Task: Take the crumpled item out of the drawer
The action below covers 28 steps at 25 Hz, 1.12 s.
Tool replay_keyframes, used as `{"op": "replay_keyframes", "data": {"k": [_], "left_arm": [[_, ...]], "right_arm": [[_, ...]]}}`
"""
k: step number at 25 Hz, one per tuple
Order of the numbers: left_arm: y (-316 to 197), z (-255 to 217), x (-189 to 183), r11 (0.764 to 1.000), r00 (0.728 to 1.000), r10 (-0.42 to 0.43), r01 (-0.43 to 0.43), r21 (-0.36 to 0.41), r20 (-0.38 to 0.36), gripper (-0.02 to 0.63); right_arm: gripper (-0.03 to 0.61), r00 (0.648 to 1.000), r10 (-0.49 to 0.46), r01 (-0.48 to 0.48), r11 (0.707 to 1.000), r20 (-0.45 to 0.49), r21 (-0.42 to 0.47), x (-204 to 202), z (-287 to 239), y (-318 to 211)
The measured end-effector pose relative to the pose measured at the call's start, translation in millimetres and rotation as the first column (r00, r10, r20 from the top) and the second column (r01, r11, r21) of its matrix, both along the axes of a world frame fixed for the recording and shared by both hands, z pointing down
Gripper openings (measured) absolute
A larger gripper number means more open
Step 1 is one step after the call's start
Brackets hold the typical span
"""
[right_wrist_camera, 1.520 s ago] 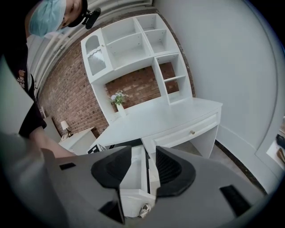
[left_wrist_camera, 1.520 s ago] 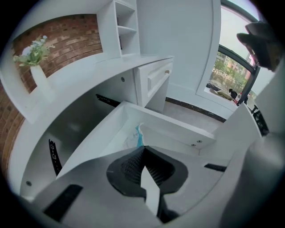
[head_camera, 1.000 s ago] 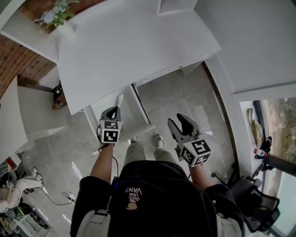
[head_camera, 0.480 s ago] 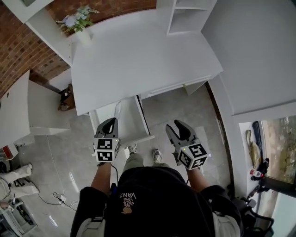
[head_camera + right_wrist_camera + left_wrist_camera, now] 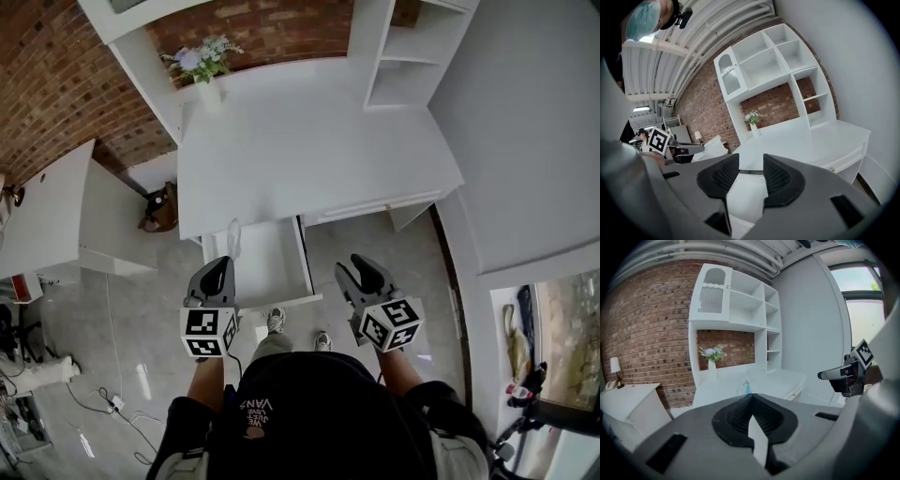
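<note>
My left gripper [image 5: 225,263] is shut on a thin, pale crumpled item [image 5: 233,238], which sticks up from its tips over the left wall of the open white drawer [image 5: 298,255]. In the left gripper view the jaws [image 5: 749,395] are pressed together, and a sliver of the item [image 5: 746,386] pokes out past them with a bluish tint. My right gripper [image 5: 359,268] hovers open to the right of the drawer's front, and nothing lies between its pads [image 5: 777,177]. The drawer's inside looks bare and white.
The drawer hangs under a white desk [image 5: 309,150] with a vase of flowers [image 5: 202,70] at its back left and a shelf unit [image 5: 412,47] at the back right. A low white cabinet [image 5: 56,220] stands left. The person's shoes [image 5: 275,321] are below the drawer front.
The left gripper has risen out of the drawer with the crumpled item in its jaws. The right gripper has lifted slightly. The head view has tilted up toward the desk and wall.
</note>
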<state>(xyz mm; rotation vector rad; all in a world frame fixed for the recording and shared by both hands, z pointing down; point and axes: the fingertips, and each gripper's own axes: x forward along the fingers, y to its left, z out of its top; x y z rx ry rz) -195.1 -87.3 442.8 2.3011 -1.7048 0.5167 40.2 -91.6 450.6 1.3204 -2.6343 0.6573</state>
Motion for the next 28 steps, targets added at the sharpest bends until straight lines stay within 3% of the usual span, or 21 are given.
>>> {"op": "replay_keyframes", "data": {"k": [6,11,16,28], "left_arm": [[26.6,-37.1,-23.7,0.995,0.998,-0.069,0.07,0.075,-0.007,0.005],[46.8,-57.2,-43.1,0.982,0.99,-0.139,0.141,0.124,-0.024,0.005],[63.1,-72.8,-53.8,0.971,0.983,-0.181,0.183,0.157,-0.029,0.005],[79.7,-95.0,-61.9,0.951,0.975,-0.216,0.222,0.214,-0.051,0.005]], "right_arm": [[0.13,0.998,-0.064,0.064,0.996,-0.002,0.055,-22.0,-20.1,0.9],[0.047,0.993,-0.116,0.116,0.988,-0.006,0.106,-39.9,-35.3,1.4],[0.009,0.987,-0.16,0.159,0.975,-0.003,0.154,-54.6,-53.9,-1.1],[0.002,0.971,-0.24,0.231,0.944,0.011,0.234,-83.5,-91.6,-5.4]]}}
